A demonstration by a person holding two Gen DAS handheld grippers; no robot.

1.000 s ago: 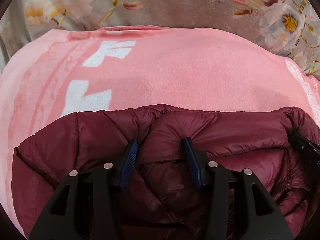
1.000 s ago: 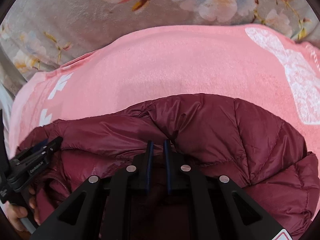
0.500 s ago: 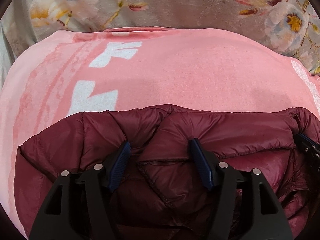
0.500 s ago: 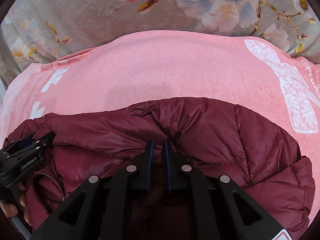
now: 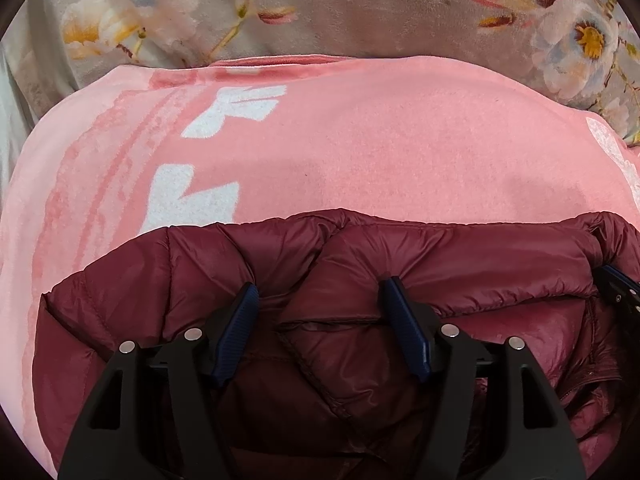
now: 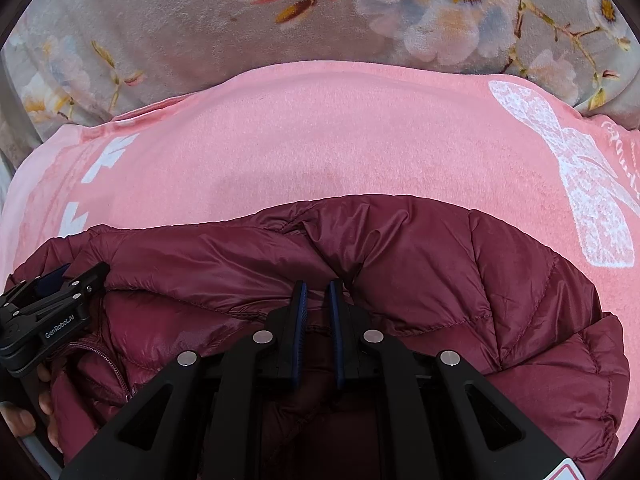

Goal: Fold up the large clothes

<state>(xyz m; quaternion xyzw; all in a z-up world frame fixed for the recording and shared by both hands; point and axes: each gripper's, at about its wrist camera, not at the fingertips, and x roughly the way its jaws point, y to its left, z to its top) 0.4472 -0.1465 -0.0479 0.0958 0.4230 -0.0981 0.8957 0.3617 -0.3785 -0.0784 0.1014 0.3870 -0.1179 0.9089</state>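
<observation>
A dark red quilted puffer jacket (image 5: 460,256) lies bunched on a pink blanket (image 5: 380,152); it also shows in the right wrist view (image 6: 460,264). My left gripper (image 5: 320,292) is open, its blue-padded fingers (image 5: 404,320) spread over a fold of the jacket. My right gripper (image 6: 318,290) is shut on the jacket's folded edge, with only a thin gap between the pads. The left gripper also shows at the left edge of the right wrist view (image 6: 52,284), held by a hand.
The pink blanket (image 6: 340,140) has white letters at the left and a white bow print (image 6: 592,184) at the right. It lies on a grey flowered cover (image 5: 360,8) that fills the far side of both views.
My left gripper has opened wider and pulled back a little over the jacket. The right gripper stays shut on the jacket, and its view has drawn back slightly.
</observation>
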